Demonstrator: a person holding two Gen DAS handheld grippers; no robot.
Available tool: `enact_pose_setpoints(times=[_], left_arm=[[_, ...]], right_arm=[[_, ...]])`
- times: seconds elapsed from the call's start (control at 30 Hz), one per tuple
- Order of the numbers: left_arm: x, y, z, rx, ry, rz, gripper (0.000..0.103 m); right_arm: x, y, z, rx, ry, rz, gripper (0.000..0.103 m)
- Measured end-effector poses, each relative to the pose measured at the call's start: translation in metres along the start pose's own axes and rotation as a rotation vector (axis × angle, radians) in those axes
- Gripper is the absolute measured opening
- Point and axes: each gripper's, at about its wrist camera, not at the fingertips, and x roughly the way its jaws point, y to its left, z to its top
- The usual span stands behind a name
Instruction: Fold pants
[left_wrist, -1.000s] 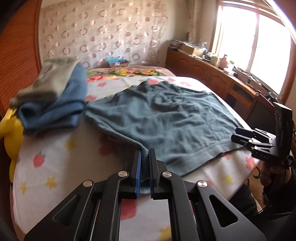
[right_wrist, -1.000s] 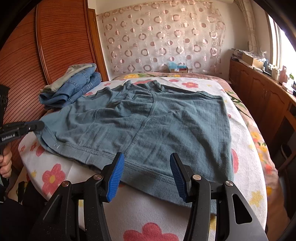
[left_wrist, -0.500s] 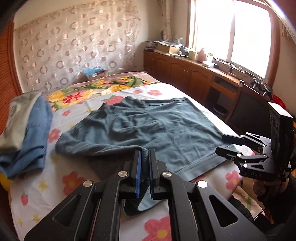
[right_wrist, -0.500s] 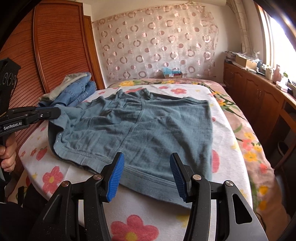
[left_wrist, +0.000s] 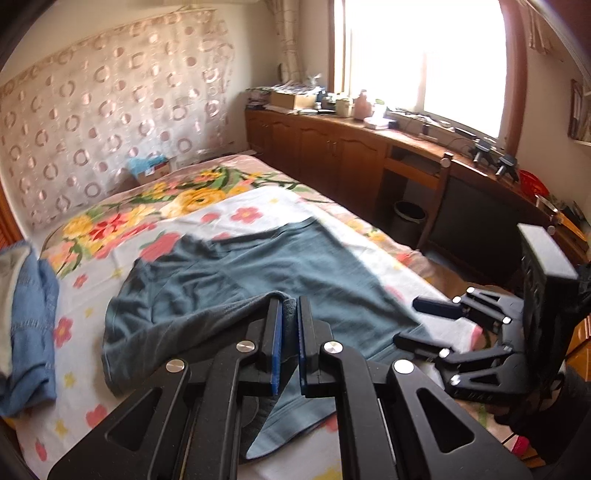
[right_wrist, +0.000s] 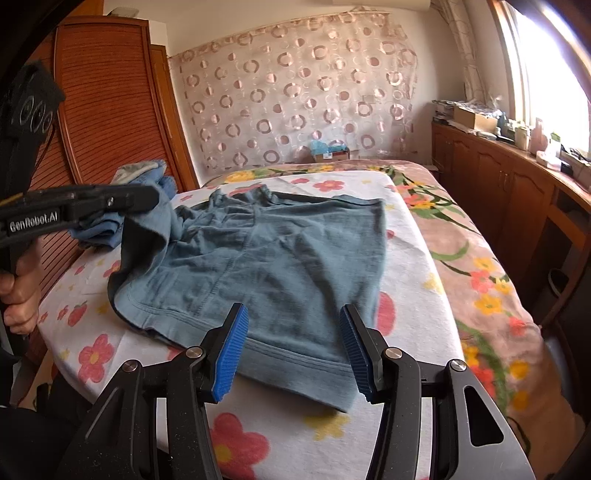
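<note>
— Where are the pants (right_wrist: 280, 266)?
— Spread on the flowered bedsheet (right_wrist: 413, 295), one corner lifted off it, clamped in the left gripper (left_wrist: 290, 314).
— And the right gripper (right_wrist: 290, 347)?
— Jaws standing apart, nothing between them, hovering above the near hem. Folded jeans (left_wrist: 31, 325) lie by the headboard

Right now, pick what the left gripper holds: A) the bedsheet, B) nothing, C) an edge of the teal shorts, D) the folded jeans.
C: the left gripper is shut on a lifted edge of the teal shorts, while the right gripper hangs open above the hem.
</note>
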Motion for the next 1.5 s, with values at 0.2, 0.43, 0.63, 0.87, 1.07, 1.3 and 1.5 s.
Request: enact_pose_setpoints(times=[0.2, 0.43, 0.63, 0.87, 1.07, 1.3, 1.5], left_arm=[[0.004, -0.016, 0.014, 0.015, -0.015, -0.017, 0.008], [0.006, -0.002, 0.008, -0.021, 0.013, 0.013, 0.022], [0.000, 0.015, 0.001, -0.051, 0.000, 0.046, 0.047], [0.006, 0.038, -0.018, -0.099, 0.028, 0.076, 0.082], [0.011, 0.048, -0.035, -0.116, 0.043, 0.088, 0.082], [0.018, 0.054, -0.055, -0.127, 0.080, 0.112, 0.082], [0.020, 0.060, -0.068, -0.150, 0.099, 0.114, 0.082]], right_arm=[[-0.004, 0.003, -0.003, 0.014, -0.005, -0.015, 0.053], [-0.002, 0.008, -0.003, 0.020, 0.002, -0.018, 0.053], [0.003, 0.012, 0.002, 0.006, 0.008, -0.007, 0.053], [0.012, 0.007, 0.006, -0.006, 0.007, 0.009, 0.053], [0.027, 0.009, 0.011, -0.029, 0.027, 0.039, 0.053], [0.051, 0.011, 0.024, -0.038, 0.073, 0.059, 0.039], [0.062, 0.005, 0.030, -0.011, 0.125, 0.067, 0.030]])
